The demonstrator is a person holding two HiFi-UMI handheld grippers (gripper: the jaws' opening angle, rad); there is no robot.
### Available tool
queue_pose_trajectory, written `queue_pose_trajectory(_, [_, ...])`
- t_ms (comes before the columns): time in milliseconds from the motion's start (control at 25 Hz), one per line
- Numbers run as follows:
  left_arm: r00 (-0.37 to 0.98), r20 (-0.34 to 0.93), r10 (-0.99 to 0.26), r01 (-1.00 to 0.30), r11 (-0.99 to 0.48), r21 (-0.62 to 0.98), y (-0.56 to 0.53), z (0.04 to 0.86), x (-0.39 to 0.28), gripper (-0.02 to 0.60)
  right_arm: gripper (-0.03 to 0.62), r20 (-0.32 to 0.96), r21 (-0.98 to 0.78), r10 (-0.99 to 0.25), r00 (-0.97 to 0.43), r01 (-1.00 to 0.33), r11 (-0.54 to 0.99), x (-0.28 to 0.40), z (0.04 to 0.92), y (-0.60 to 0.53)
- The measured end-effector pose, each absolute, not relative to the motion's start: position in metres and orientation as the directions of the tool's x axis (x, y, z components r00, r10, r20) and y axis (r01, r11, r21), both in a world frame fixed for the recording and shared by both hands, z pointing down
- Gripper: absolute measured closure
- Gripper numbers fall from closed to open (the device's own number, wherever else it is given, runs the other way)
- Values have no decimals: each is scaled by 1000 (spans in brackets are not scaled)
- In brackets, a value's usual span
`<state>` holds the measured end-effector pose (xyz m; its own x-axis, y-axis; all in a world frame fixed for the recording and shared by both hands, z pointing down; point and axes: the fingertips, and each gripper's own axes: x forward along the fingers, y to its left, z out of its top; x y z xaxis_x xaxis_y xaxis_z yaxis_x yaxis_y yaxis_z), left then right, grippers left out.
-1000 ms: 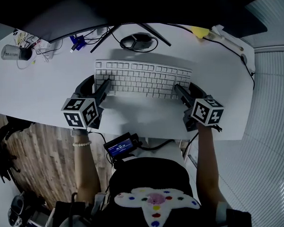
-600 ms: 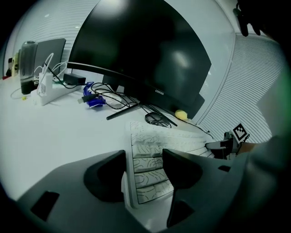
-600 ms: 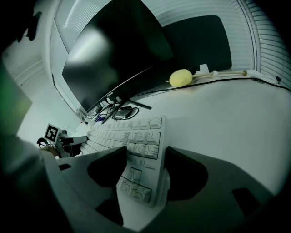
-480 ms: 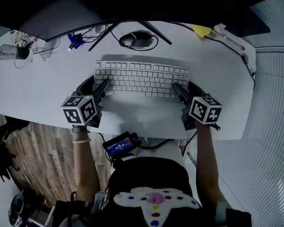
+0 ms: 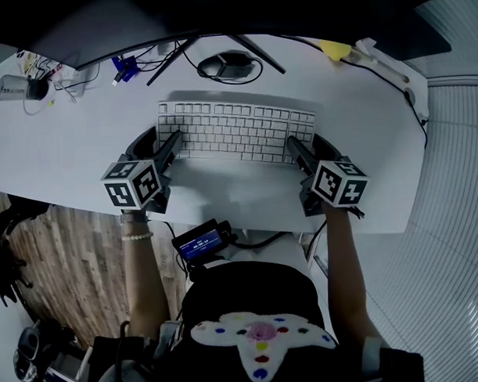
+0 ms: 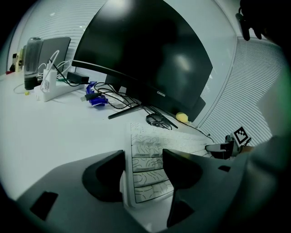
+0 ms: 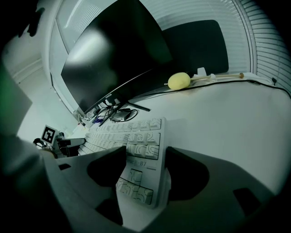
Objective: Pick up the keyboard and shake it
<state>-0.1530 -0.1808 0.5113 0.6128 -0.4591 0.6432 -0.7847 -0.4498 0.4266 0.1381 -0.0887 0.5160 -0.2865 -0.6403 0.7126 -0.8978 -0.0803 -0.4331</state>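
Presently, the left gripper (image 5: 171, 147) pinches the near left corner of the keyboard (image 5: 237, 130), and the right gripper (image 5: 295, 149) pinches the near right corner. The keyboard sits at desk (image 5: 73, 145) level, before the monitor (image 6: 145, 54); any lift is indeterminable. It is judged light, rigid and smooth. A hold on both end frames suits it; an uneven grip risks twist or slip.

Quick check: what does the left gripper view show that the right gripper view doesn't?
Only the left gripper view shows a white power strip, blue-tipped cables and the right gripper at the keyboard's far end. Only the right gripper view shows the left gripper and a pale stick beside the yellow object. Both show the white keyboard clamped between that view's own jaws, the dark monitor and the yellow object.
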Motion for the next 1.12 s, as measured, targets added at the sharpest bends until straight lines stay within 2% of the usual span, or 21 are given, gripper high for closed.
queue_pose_trajectory(240, [540, 648, -537, -838, -411, 358, -179, 505, -159, 305, 313, 728, -254, -670, -146, -965, -65, 144, 504, -88])
queue_pose_trajectory(280, [519, 646, -560, -852, -400, 338, -179, 501, -163, 323, 322, 719, -229, -685, -119, -971, -71, 145, 499, -89])
queue_pose_trajectory(440, [460, 624, -632, -883, -399, 246, -176, 479, -177, 422, 432, 664, -187, -744, -77, -980, -65, 150, 473, -95])
queue_pose_trajectory(560, [430, 577, -694, -898, -393, 197, -173, 453, -177, 510, 467, 624, -193, -778, -79, -980, -55, 149, 453, -97])
queue_pose_trajectory(640, [423, 533, -732, -903, -387, 186, -173, 432, -174, 543, 489, 593, -198, -801, -82, -979, -47, 146, 438, -98])
queue_pose_trajectory(800, [472, 465, -749, -873, -471, 127, -166, 393, -148, 554, 534, 532, -190, -842, -92, -982, -13, 137, 407, -96])
queue_pose_trajectory(1120, [563, 341, -753, -819, -564, 109, -146, 325, -107, 563, 545, 433, -186, -888, -152, -979, 77, 121, 354, -86])
